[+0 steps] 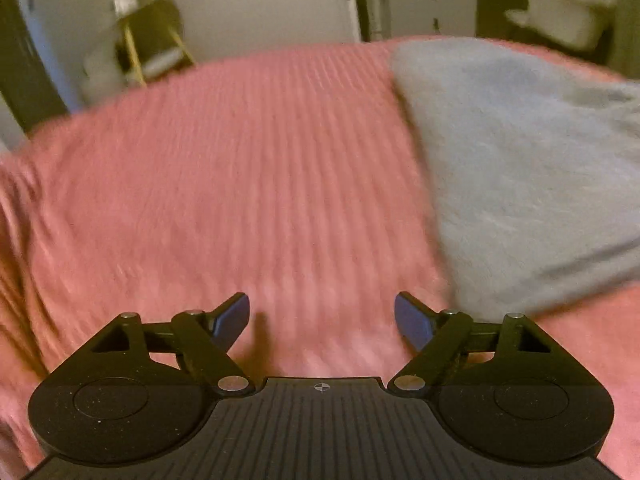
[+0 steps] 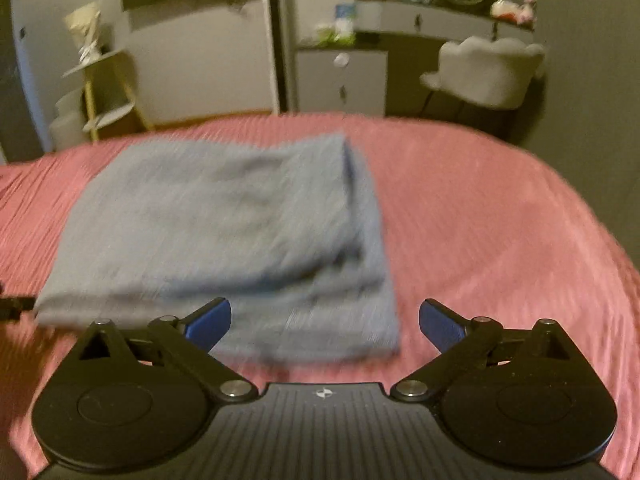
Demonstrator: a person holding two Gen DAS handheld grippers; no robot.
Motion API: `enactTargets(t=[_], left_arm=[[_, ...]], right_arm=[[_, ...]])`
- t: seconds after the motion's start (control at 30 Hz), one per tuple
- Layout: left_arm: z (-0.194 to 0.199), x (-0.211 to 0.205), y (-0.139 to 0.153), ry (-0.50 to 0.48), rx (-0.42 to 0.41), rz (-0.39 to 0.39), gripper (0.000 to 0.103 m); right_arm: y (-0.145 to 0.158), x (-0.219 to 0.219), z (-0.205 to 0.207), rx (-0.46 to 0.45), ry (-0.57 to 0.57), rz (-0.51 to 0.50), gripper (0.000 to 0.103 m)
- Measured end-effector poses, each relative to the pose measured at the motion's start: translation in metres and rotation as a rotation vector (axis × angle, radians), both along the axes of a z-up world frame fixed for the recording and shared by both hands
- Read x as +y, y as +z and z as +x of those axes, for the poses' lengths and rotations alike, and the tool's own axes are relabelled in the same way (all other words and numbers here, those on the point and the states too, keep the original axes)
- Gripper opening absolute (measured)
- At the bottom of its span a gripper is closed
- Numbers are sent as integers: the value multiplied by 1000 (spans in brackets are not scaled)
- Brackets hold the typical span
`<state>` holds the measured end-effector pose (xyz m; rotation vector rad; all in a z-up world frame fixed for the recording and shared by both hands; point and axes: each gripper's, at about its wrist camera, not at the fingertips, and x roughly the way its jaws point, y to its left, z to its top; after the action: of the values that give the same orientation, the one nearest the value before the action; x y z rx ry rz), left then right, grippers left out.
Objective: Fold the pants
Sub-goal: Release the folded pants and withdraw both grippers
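Two blue-padded fingers of the left gripper [image 1: 322, 320] stand wide apart at the bottom of the left wrist view, with nothing between them but the pink bedspread [image 1: 224, 184]. The pants [image 1: 520, 184], a grey-blue soft mass, fill the right side of that frame, clear of the jaws.

Across the right wrist view the pants [image 2: 224, 232] lie in the centre-left as a flat, layered rectangle on the bedspread [image 2: 500, 220], with stacked edges showing along their right side. The right gripper [image 2: 325, 324] hangs at the lower middle, jaws spread fully and empty, its left finger over the near hem.

Judging by the drape, the cloth is light, limp and not slippery; it should bunch and sag if lifted at one point. Best hold looks like the near corners, pinching all layers together.
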<state>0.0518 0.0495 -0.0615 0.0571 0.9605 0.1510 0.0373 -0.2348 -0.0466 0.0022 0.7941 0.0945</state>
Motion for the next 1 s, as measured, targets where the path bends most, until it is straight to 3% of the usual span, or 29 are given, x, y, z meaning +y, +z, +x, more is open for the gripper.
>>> enactTargets(t=[0.1,0.27,0.33,0.4,0.47,0.53,0.83,1.0], left_arm=[[-37,-15,14,-22,-34,-112,96],[-83,-67,17,-96,-17,-156,97],[-93,-76,13,-149,17,-139,97],[-100,-93,6,-176,42,-68,97],[-108,-102,4,-161,45,18,97],[-112,-104,5,-145,33,50,97],[-126,-82,23,-68,-35,-25,97],[-121,-92,19,-101,5,25,97]], right_arm=[[-9,12,-34,31,18,-16,100],[-19,18,-67,105,-52,9,100],[-17,19,-83,89,-103,-19,100],[-13,24,-98,62,-111,-41,100],[-10,27,-100,65,-95,-63,100],[-9,30,-100,60,-95,-90,100],[-6,46,-104,45,-80,-188,100],[-5,51,-107,43,-61,-215,100]])
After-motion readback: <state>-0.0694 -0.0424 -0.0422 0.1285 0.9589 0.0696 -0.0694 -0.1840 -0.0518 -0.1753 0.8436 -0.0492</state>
